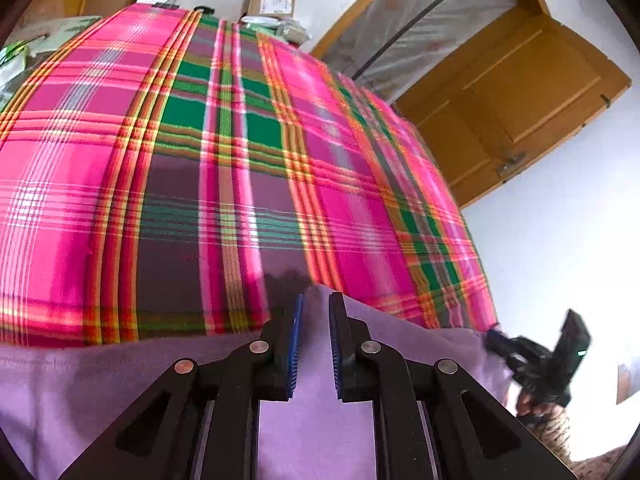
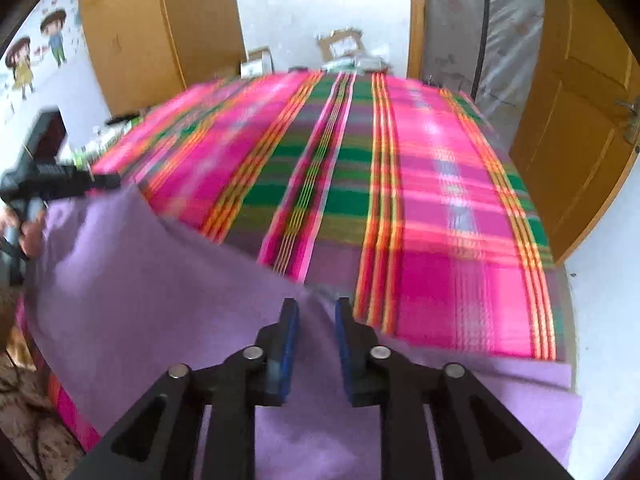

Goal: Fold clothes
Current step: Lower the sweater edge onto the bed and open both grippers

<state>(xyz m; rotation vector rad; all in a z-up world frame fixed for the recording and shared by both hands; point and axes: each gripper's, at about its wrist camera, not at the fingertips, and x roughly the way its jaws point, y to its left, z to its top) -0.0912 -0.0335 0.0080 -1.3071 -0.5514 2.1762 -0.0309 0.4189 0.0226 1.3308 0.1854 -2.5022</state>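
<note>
A purple cloth (image 1: 120, 392) lies over the near end of a bed with a pink, green and orange plaid cover (image 1: 224, 152). My left gripper (image 1: 316, 304) is shut on the cloth's far edge, which rises to a peak between the blue pads. The same gripper (image 2: 108, 180) shows at the left of the right wrist view, lifting that corner. My right gripper (image 2: 318, 308) pinches the cloth (image 2: 140, 280) further along the same edge, where the fabric also peaks between its pads. It appears in the left wrist view (image 1: 494, 336) at the cloth's right corner, held by a hand (image 1: 532, 404).
A wooden door (image 1: 516, 108) stands open right of the bed, beside a plastic-covered frame (image 1: 420, 24). Cardboard boxes (image 1: 272, 0) sit beyond the far end. A wooden wardrobe (image 2: 160, 28) stands at the back left, and a wall sticker of children (image 2: 36, 52) is at the left.
</note>
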